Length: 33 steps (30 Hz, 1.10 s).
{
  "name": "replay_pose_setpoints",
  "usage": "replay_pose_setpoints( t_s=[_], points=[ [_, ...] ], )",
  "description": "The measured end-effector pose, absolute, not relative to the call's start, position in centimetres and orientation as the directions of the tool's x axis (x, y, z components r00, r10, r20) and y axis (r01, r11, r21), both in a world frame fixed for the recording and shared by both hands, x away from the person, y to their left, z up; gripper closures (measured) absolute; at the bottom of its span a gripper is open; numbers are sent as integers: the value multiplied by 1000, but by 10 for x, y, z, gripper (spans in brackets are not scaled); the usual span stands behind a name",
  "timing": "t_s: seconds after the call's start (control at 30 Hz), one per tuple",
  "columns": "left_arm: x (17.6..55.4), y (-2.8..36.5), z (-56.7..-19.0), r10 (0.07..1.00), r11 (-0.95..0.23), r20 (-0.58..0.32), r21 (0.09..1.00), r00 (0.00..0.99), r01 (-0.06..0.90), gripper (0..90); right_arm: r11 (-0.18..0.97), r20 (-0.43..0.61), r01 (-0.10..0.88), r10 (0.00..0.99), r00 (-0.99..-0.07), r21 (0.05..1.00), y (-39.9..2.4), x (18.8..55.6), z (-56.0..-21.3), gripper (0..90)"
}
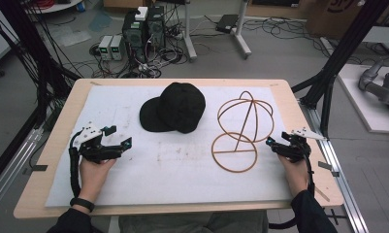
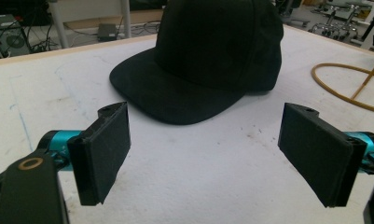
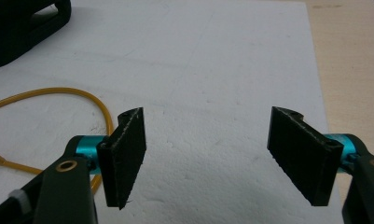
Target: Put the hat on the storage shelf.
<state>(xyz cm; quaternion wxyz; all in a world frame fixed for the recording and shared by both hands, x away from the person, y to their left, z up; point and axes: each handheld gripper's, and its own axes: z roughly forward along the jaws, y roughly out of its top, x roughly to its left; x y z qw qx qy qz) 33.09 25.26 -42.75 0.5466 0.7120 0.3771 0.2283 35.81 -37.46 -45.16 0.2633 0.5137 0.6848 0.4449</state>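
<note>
The left claw point(image 1: 117, 136) hangs just over the white pad point(image 1: 182, 170), its jaws spread wide with nothing between them; in the left gripper view point(image 2: 205, 156) only bare pad shows in the gap. The right claw point(image 1: 272, 141) is likewise wide apart and empty, seen in the right gripper view point(image 3: 205, 156) over plain white pad. The left hand point(image 1: 94, 172) and the right hand point(image 1: 295, 170) grip the tools from the near edge of the desk point(image 1: 46, 160).

Places are given from the black cap point(image 1: 175, 107), which lies on the pad past the middle of the desk. The left claw sits nearer than the cap and to its left, apart from it and facing it. The wire hat stand point(image 1: 240, 131) lies just right of the cap, not touching it. The right claw is near the stand's round base ring, on the side away from the cap; whether a jaw touches the ring cannot be told.

In the left gripper view the cap's point(image 2: 208, 60) top is cut off by the frame, and the stand point(image 2: 348, 84) shows as part of one hoop. In the right gripper view the stand point(image 3: 49, 95) is a curved piece of wire, partly behind the left jaw.

The cap's brim points toward the left and slightly near. The stand lies on its side, its long axis running from the near base ring to the far domed cage.
</note>
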Motion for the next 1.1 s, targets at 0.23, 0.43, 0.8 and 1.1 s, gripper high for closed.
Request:
replay_pose_setpoints(
  t_s=[0.23, 0.43, 0.8, 1.1],
  points=[
    [330, 236, -423, 776, -130, -79, 951, 625, 282, 171, 76, 101, 476, 937, -334, 876, -375, 359, -452, 274],
    [333, 216, -415, 775, -131, -79, 951, 627, 281, 177, 72, 105, 478, 937, -333, 875, -375, 359, -452, 274],
    [349, 164, -403, 789, -137, -60, 953, 611, 270, 228, 65, 118, 504, 939, -323, 861, -375, 362, -452, 274],
    [373, 136, -396, 829, -79, -119, 942, 547, 325, 232, 54, 131, 519, 940, -314, 853, -376, 363, -452, 276]
  ],
)
